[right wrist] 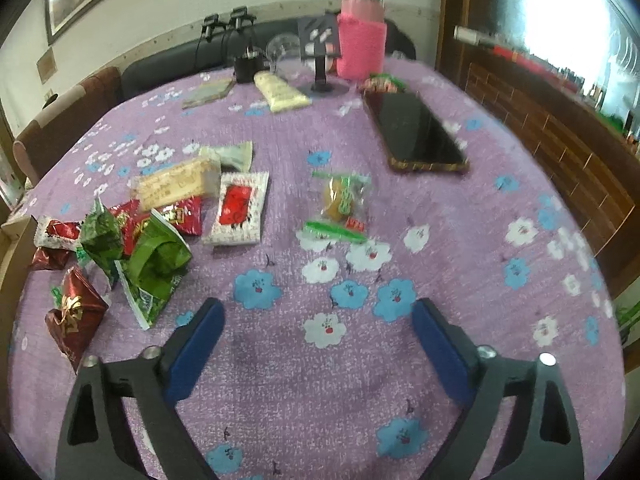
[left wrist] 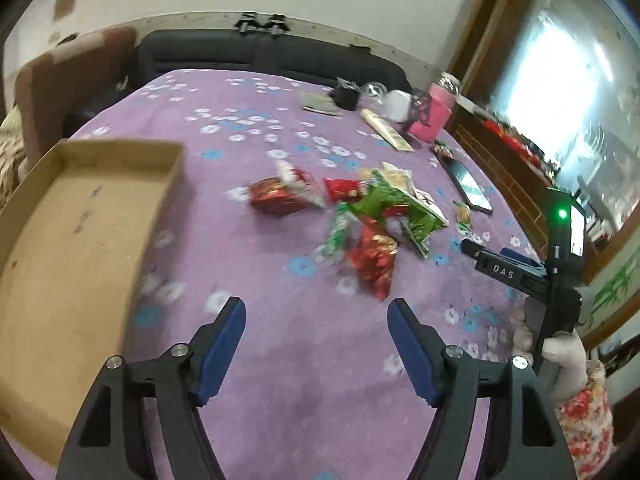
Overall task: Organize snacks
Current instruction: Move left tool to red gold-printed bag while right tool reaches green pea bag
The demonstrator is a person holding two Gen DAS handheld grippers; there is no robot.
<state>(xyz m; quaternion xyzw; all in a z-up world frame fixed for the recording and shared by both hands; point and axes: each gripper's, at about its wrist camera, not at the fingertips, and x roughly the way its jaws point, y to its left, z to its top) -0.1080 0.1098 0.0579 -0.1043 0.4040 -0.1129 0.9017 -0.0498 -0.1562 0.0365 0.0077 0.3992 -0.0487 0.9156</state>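
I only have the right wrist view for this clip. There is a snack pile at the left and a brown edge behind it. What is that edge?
Observer: A shallow cardboard tray, left of the pile on the purple cloth.
Operator: Anything in it yet?
Observer: No snacks in the part shown; its near end is cut off by the frame.
Operator: Is the left gripper holding a snack?
Observer: No. The left gripper has open jaws with only cloth between them, short of the pile.
Operator: Who holds the right gripper?
Observer: A hand with a floral sleeve.
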